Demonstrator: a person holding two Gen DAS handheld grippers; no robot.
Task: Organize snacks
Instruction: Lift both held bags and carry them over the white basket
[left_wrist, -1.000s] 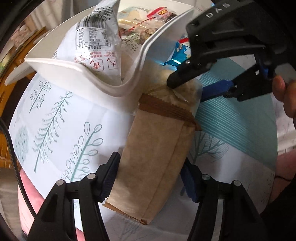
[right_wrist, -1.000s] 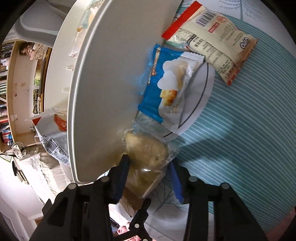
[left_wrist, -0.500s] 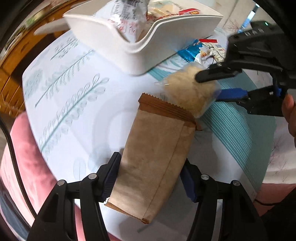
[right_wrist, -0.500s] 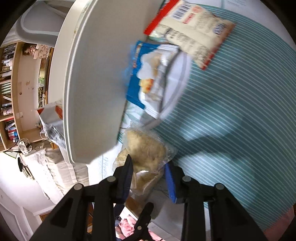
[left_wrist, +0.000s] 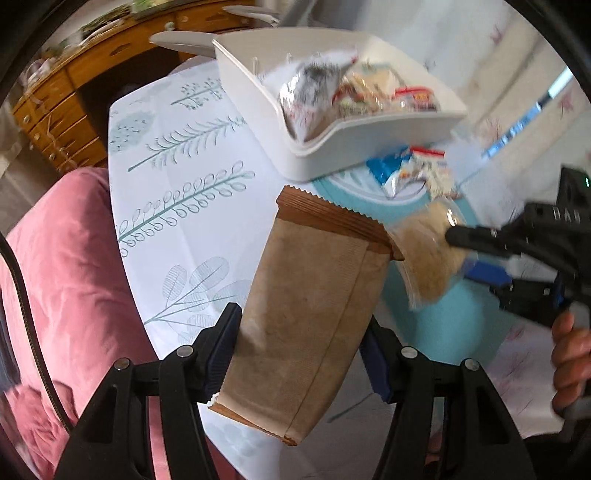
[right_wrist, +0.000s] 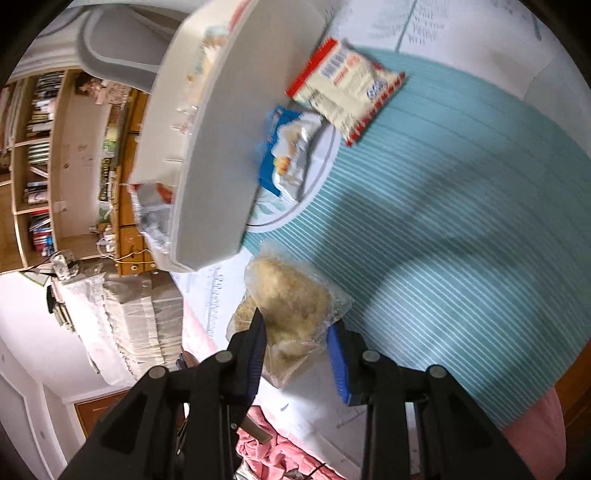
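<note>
My left gripper (left_wrist: 301, 349) is shut on a brown paper snack bag (left_wrist: 310, 310) and holds it above the table. My right gripper (right_wrist: 297, 341) is shut on a clear packet of beige crumbly snack (right_wrist: 291, 306), lifted off the table; the packet also shows in the left wrist view (left_wrist: 428, 254), right of the brown bag. A white bin (left_wrist: 332, 155) with several snack packets stands on the far side of the table; it also shows in the right wrist view (right_wrist: 229, 147).
A blue-and-white snack packet (right_wrist: 290, 147) and a red-edged cream packet (right_wrist: 347, 88) lie on the teal striped cloth (right_wrist: 461, 240) beside the bin. A pink cushion (left_wrist: 62, 266) is at the table's left edge. A wooden cabinet (left_wrist: 62, 96) stands behind.
Both grippers have lifted and pulled back from the bin with their packets. The clear packet has come away from the bin's side.
</note>
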